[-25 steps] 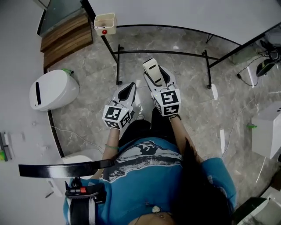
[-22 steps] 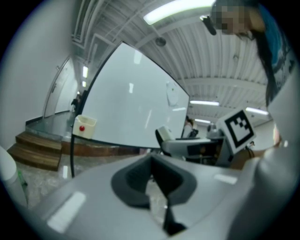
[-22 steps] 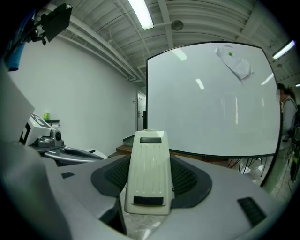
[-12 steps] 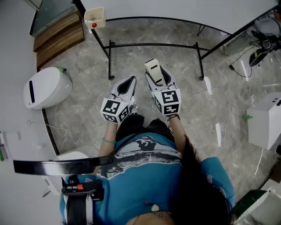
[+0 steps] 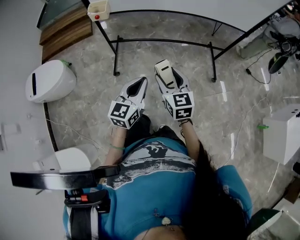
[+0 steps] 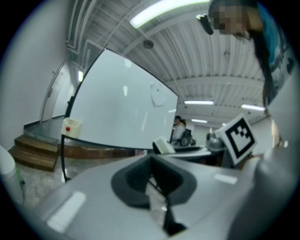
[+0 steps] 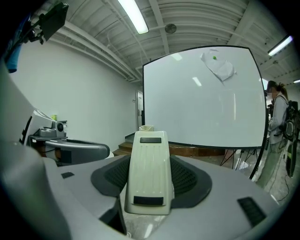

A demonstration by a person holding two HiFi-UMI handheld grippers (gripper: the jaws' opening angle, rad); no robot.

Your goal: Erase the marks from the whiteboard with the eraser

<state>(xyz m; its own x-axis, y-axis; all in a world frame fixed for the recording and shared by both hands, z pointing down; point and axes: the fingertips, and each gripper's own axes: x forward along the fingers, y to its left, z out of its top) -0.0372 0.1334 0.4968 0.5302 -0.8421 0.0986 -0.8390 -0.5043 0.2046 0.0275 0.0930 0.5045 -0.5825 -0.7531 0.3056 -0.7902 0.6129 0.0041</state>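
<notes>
**Eraser in hand, board not yet touched**

The whiteboard's black tube stand [image 5: 164, 41] is drifting toward the top of the head view compared with a second ago, while both grippers are keeping the same pose in front of the person. So the body or head is shifting rather than the arms reaching, and I judge that wiping has not begun.

The right gripper [image 5: 171, 87] is pinching the eraser [image 7: 149, 171], a cream plastic wedge with fine ribs and two dark inset strips, its nose pointing at the whiteboard [image 7: 201, 98] but well short of it. The left gripper [image 5: 133, 95] is riding beside it, its ribbed dark pads drawn together on nothing.

The board is glossy and white, throwing back the ceiling lights. Near its top edge a pale grey smudge [image 7: 219, 67] with a small green dot is waiting (the only mark I can make out). A small cream box [image 5: 97, 9] with a red dot is hanging at the board's lower corner.
</notes>
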